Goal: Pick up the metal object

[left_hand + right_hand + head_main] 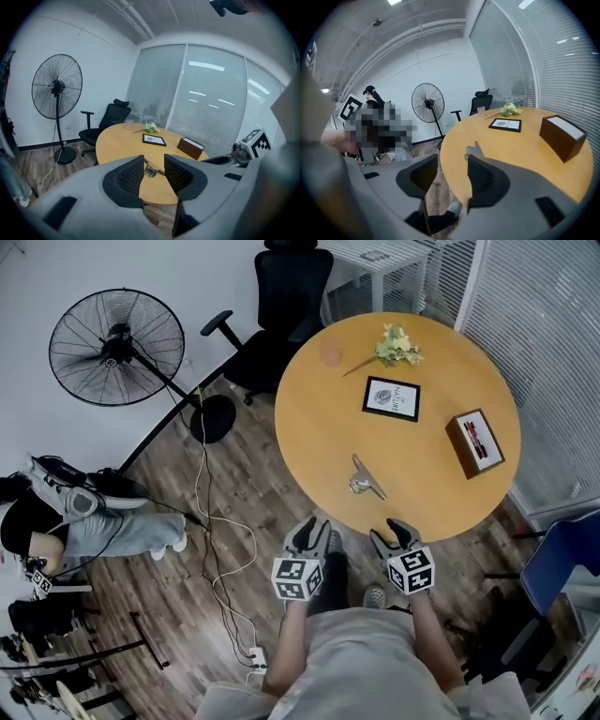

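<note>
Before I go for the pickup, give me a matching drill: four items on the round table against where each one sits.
Items:
1. metal object
2. framed picture
3. brown box
4. flowers

Place on the table:
A. far side
B. right side
C. toward the near edge
D. around the middle

Pairs: 1-C, 2-D, 3-B, 4-A
</note>
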